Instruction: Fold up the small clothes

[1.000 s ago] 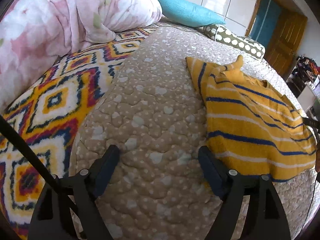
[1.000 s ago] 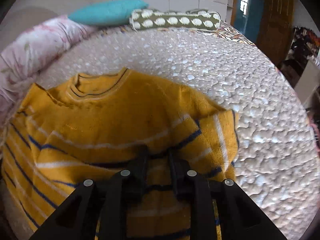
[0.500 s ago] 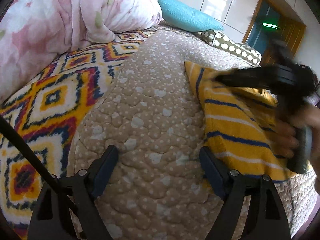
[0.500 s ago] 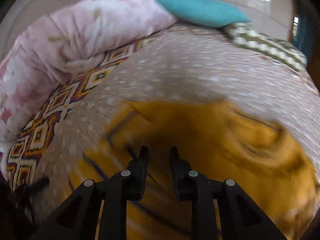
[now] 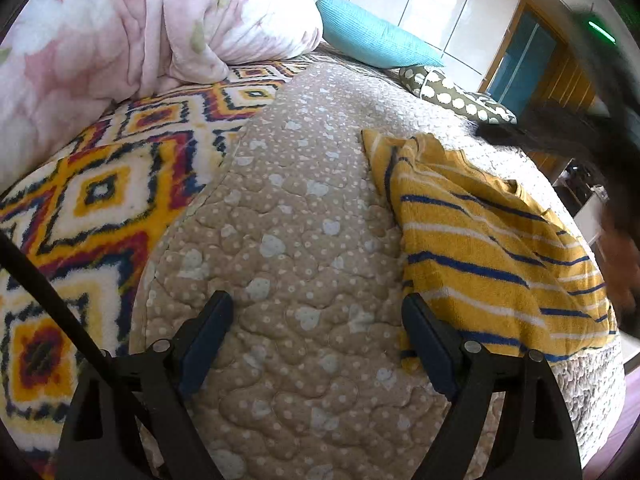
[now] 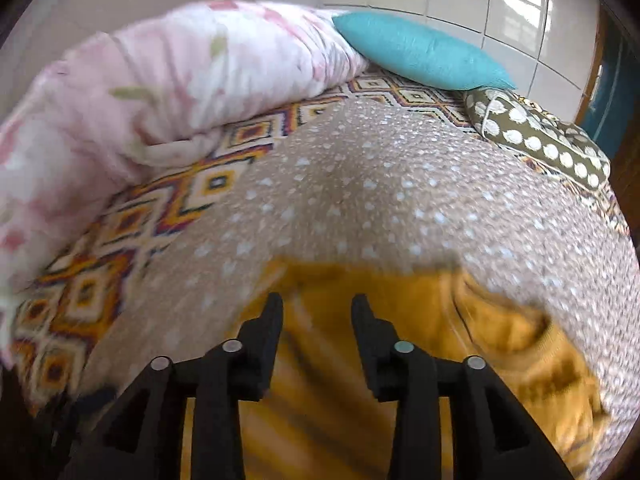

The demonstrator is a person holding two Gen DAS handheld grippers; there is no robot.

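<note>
A small yellow sweater (image 5: pixel 492 256) with blue and white stripes lies folded on the beige quilted bed cover (image 5: pixel 288 216). My left gripper (image 5: pixel 316 320) is open and empty, low over the cover, with its right finger at the sweater's near left corner. My right gripper (image 6: pixel 316 312) is open over the sweater (image 6: pixel 400 360), holding nothing; the view is blurred. In the left wrist view the right gripper shows as a dark blur (image 5: pixel 592 128) above the sweater's far right side.
A pink floral duvet (image 5: pixel 120 48) is heaped at the left. A patterned fleece blanket (image 5: pixel 92 208) lies beside the cover. A turquoise pillow (image 5: pixel 372 40) and a spotted olive pillow (image 5: pixel 452 96) sit at the head. A wooden door (image 5: pixel 560 76) stands at right.
My right gripper let go of the sleeve it carried across the sweater; its jaws opened and it swung up and to the right. My left gripper barely moved.
</note>
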